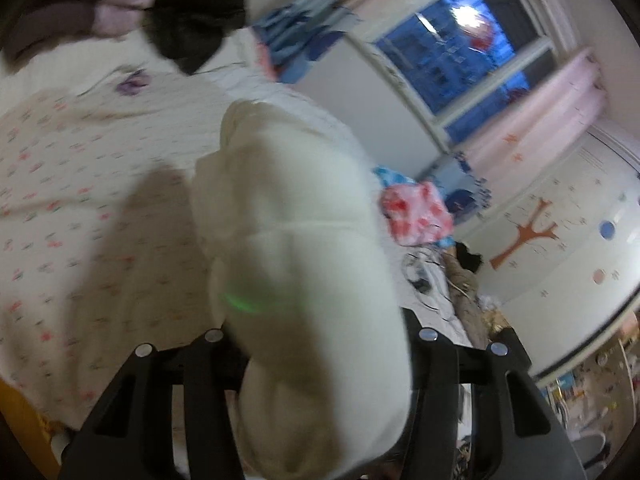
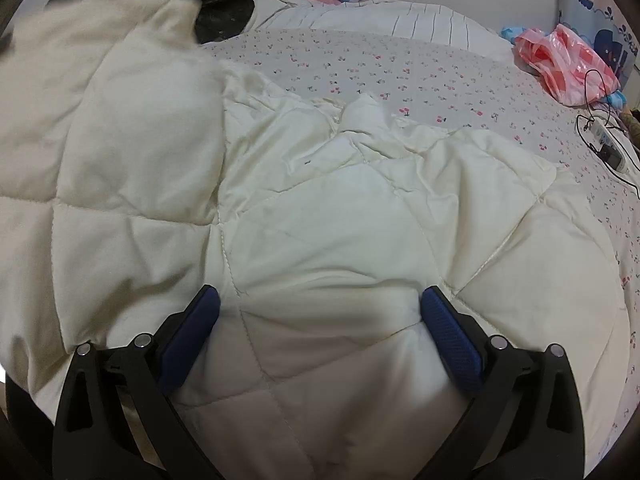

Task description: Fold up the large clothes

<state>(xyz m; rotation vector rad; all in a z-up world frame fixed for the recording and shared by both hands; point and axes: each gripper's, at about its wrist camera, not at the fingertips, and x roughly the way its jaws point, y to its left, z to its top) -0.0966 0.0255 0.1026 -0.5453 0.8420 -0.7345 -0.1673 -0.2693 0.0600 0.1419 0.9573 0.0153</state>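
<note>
While the left gripper (image 1: 320, 344) pinched a raised fold of the cream quilted garment (image 2: 320, 232) at frame centre, the right gripper (image 2: 320, 312) hovered with jaws spread over it on the floral bed (image 2: 400, 64).

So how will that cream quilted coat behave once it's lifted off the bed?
The cream quilted coat probably flops: its folds rumple on the bed. It looks puffy, so likely light for its bulk. The left gripper pinches a thick wad, which sags past the fingers; it may slip.
</note>
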